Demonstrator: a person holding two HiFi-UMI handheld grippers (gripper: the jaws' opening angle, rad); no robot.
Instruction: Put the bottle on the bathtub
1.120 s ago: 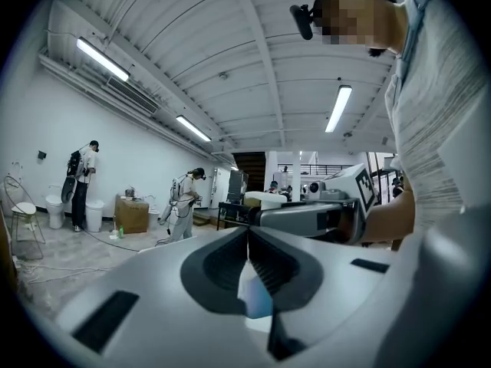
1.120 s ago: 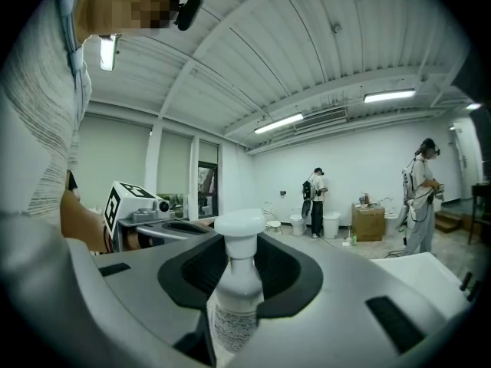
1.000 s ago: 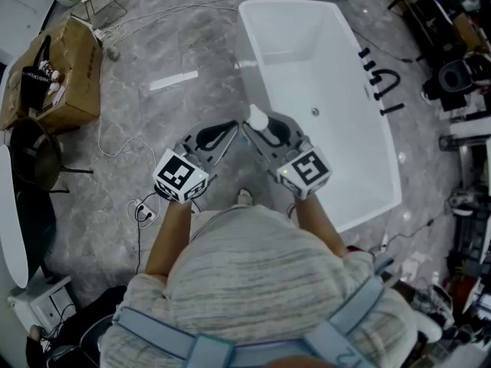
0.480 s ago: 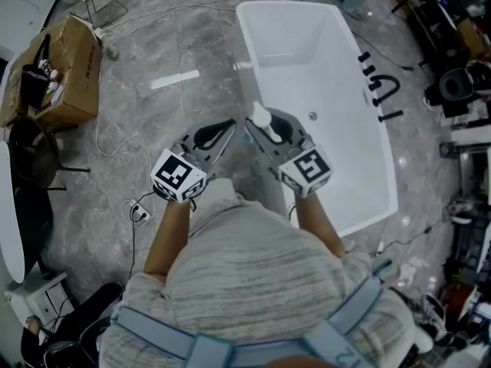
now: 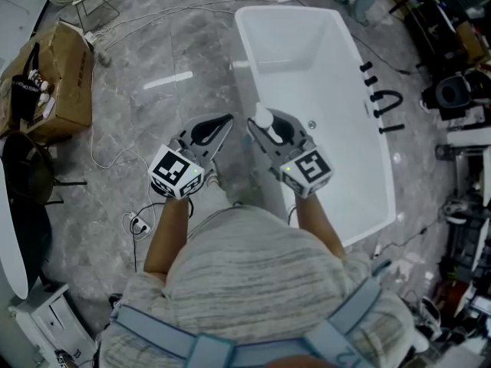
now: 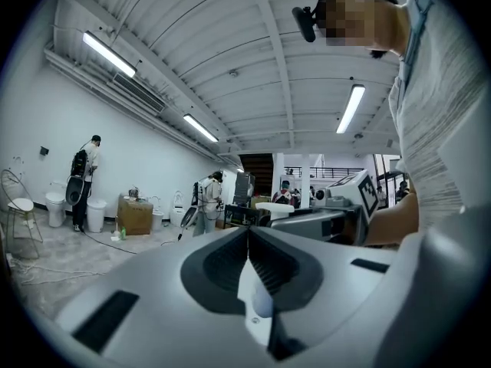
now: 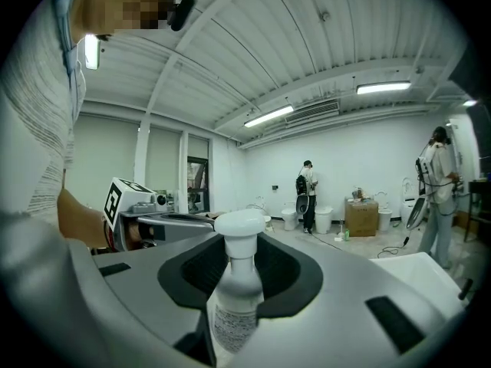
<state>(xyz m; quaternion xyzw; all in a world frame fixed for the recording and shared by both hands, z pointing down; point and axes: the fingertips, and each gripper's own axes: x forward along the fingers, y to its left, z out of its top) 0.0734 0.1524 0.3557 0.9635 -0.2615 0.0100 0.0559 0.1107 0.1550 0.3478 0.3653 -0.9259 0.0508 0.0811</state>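
Observation:
A white bottle [image 5: 263,118] with a wide white cap stands upright between the jaws of my right gripper [image 5: 265,129], which is shut on it. In the right gripper view the bottle [image 7: 238,286] fills the gap between the dark pads [image 7: 288,278], its printed label low on the body. This gripper hovers over the near left rim of the white bathtub [image 5: 247,60]; part of the tub [image 7: 430,271] shows at lower right. My left gripper [image 5: 227,119] is beside it over the grey floor, shut and empty, its jaws [image 6: 248,231] meeting in a thin line.
A cardboard box [image 5: 57,75] with items in it sits at far left beside a dark chair [image 5: 27,167]. Cables and a power strip [image 5: 140,225] lie on the marble floor. Black fittings [image 5: 383,102] lie right of the tub. People [image 7: 307,194] stand at the far wall.
The person has stepped forward, and both grippers have advanced along the tub's left rim. The bottle stays in the right gripper and the left stays shut.

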